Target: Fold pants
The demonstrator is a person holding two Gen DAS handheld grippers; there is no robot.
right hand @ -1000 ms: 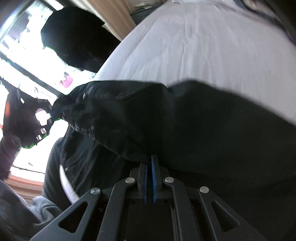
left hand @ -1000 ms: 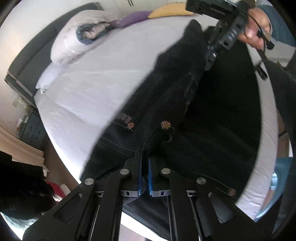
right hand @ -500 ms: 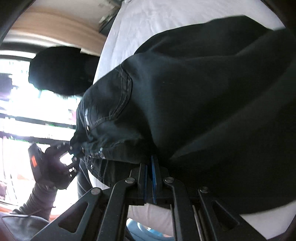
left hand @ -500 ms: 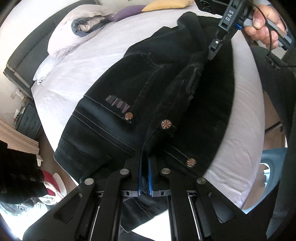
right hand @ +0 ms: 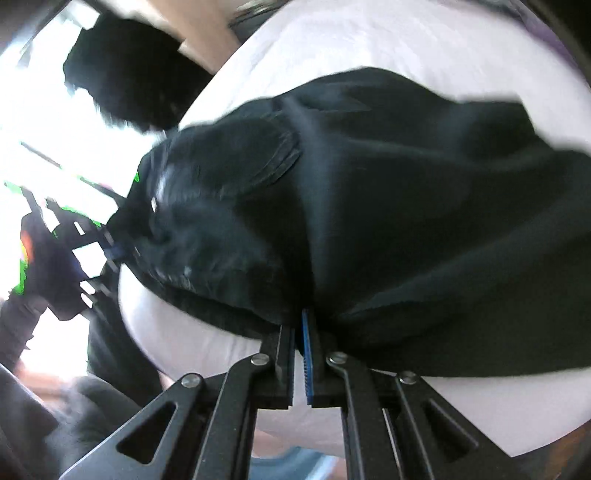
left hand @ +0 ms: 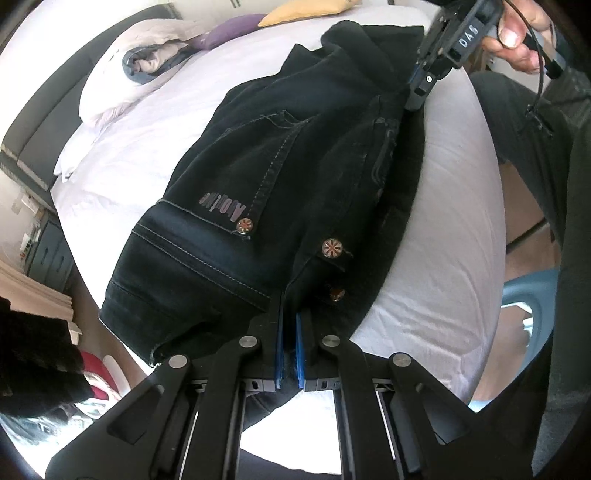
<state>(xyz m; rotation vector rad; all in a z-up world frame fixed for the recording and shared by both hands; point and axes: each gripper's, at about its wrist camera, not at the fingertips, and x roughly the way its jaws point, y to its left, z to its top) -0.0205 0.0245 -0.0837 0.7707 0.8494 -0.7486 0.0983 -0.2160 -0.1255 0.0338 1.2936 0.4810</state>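
Pants: black denim pants (left hand: 295,155) with pale stitching, round metal buttons and a printed word on the seat, lying doubled across the white-sheeted bed (left hand: 443,221), close to its near edge.
Left gripper (left hand: 289,317): blue-padded black fingers (left hand: 279,332) closed tight on the dark cloth at the near end of the pants, just below the lower buttons.
Right gripper (right hand: 300,332): fingers pinched together on a fold of the same black cloth; in the left wrist view its tip (left hand: 417,92) meets the far end of the pants, with a person's hand (left hand: 517,33) around the handle.
Bed: the sheet shows bare on both sides of the pants.
Beyond the pants: a rumpled pale duvet (left hand: 122,77), a purple cushion (left hand: 229,31) and a yellow cushion (left hand: 306,11) by the dark headboard (left hand: 44,107).
Right wrist view: blurred, cloth detail hard to tell.
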